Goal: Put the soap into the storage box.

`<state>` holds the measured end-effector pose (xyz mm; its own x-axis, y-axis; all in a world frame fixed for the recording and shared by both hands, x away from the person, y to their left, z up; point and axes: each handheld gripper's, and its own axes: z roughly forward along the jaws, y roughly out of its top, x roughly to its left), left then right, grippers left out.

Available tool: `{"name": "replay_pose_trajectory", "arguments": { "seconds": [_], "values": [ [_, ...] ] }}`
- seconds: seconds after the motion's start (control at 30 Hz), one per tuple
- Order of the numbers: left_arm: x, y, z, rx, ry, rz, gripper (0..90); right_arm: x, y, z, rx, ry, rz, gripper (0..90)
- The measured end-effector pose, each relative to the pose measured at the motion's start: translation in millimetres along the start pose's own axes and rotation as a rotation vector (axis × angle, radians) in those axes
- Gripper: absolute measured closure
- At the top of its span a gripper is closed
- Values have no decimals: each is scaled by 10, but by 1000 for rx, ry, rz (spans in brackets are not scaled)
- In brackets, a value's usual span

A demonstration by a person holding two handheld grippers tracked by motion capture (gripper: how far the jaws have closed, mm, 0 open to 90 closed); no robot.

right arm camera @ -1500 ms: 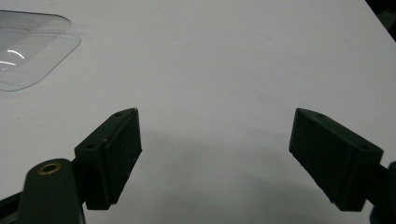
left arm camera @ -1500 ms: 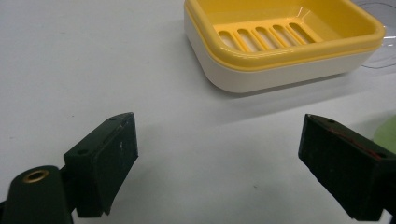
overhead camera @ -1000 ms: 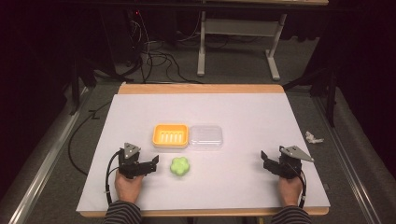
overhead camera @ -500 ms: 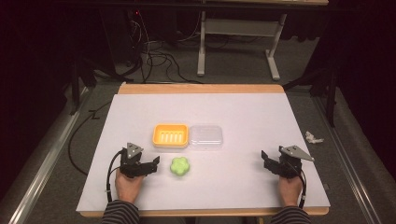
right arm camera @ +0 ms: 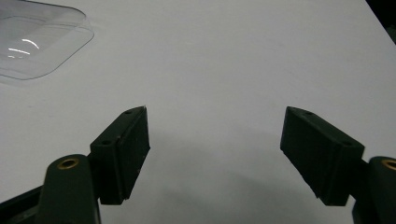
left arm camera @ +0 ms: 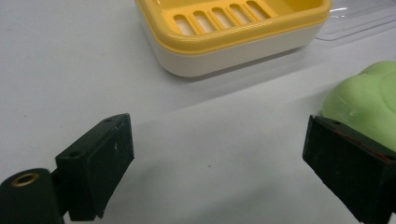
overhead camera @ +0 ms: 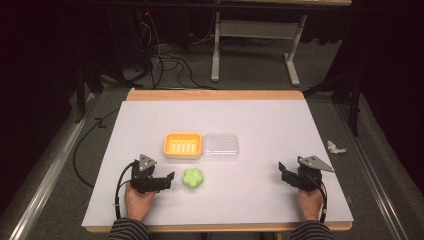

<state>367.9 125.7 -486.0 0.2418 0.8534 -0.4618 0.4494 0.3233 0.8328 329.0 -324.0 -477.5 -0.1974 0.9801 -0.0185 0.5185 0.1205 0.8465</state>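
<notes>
- The green soap [overhead camera: 192, 178] lay on the white table cover [overhead camera: 260, 120], near the front edge, just in front of the yellow soap dish [overhead camera: 183, 145] and apart from it.
- A clear lid [overhead camera: 220, 146] sat beside the dish on its right, the two touching or nearly so.
- The left gripper [overhead camera: 169, 179] rested just left of the soap, jaws spread wide and holding nothing; in its own view the soap [left arm camera: 366, 102] sat by one pad, contact unclear.
- The right gripper [overhead camera: 283, 170] rested well apart to the right, jaws wide, empty.
- The soap looked lobed like a flower, roughly round, so no clear long axis or heading.
- Judged light, firm, probably slick; best taken across opposite lobes, low on its sides.
</notes>
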Motion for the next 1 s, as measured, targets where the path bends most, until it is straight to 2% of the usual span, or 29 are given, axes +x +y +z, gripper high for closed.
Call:
{"name": "replay_pose_trajectory", "arguments": {
  "seconds": [0.43,0.7,0.83,1.0],
  "values": [
    [-144,11,-69,43,-45,12,64,-8,6,18,17,2,0,242],
    [-298,13,-82,77,-81,57,69,-3,9,21,22,0,-2,241],
    [-381,3,-81,82,-98,62,65,-1,9,20,23,0,-1,235],
    [-462,-10,-64,119,-106,76,71,-1,10,22,25,0,-2,231]
  ]
}}
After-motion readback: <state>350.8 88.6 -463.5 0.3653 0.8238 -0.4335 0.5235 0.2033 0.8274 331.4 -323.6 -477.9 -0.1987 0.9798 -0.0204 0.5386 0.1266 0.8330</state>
